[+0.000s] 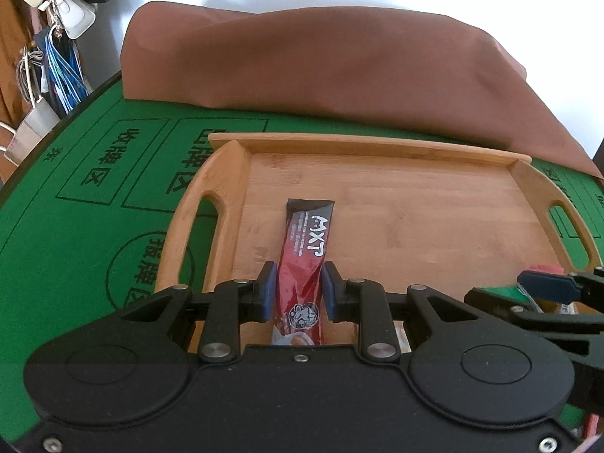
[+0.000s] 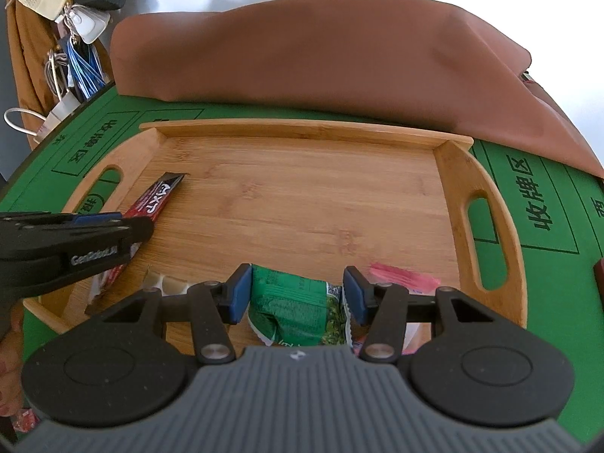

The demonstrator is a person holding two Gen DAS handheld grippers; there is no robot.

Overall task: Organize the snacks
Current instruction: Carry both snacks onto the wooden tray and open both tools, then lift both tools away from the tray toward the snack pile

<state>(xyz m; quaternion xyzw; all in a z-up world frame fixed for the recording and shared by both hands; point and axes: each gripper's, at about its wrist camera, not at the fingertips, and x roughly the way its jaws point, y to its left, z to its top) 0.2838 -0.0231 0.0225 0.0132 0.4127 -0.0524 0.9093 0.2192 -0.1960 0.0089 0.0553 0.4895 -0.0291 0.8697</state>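
Observation:
A dark red stick sachet (image 1: 307, 234) marked MXT lies lengthwise between the blue pads of my left gripper (image 1: 298, 287), which is shut on its lower part over the left half of the wooden tray (image 1: 358, 143). In the right wrist view the same sachet (image 2: 158, 196) sticks out past the left gripper (image 2: 124, 221). My right gripper (image 2: 298, 290) is shut on a crumpled green snack packet (image 2: 290, 302) above the tray's (image 2: 302, 128) near edge. Its blue finger (image 1: 547, 287) shows at the right of the left wrist view.
A pink packet (image 2: 400, 277) and a pale wrapped snack (image 2: 166, 285) lie at the tray's near edge. The tray sits on a green printed table mat (image 1: 75, 226). A brown cloth mound (image 1: 339, 64) rises behind it. Bags and cables (image 1: 56, 37) hang at far left.

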